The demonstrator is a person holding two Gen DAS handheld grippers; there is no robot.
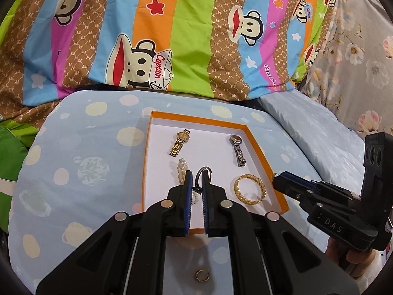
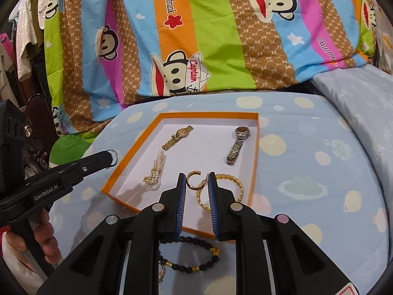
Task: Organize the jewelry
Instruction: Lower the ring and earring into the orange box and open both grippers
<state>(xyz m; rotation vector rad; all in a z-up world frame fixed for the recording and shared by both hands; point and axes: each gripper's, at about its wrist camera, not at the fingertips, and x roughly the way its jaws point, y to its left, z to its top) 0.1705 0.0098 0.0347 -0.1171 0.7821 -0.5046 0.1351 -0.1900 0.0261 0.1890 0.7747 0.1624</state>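
Observation:
An orange-rimmed tray (image 1: 255,142) with a white floor lies on the blue spotted bedsheet. Inside it are a gold watch (image 1: 179,142), a silver watch (image 1: 238,150), a pearl bracelet (image 2: 156,172) and a gold bangle (image 1: 250,189). My left gripper (image 1: 196,175) hovers over the tray's near edge, shut on a silver hoop (image 1: 203,171). The right gripper (image 2: 196,178) hangs over the tray's near right part, shut on a gold hoop earring (image 2: 192,180). Each gripper shows in the other's view, the right gripper (image 1: 276,179) and the left gripper (image 2: 109,156) with the silver hoop (image 2: 112,157).
On the sheet in front of the tray lie a dark bead bracelet (image 2: 194,258), a small gold earring (image 1: 202,275) and another gold piece (image 2: 161,271). A striped cartoon quilt (image 1: 191,36) is piled behind the tray. A pale pillow (image 1: 307,132) lies to the right.

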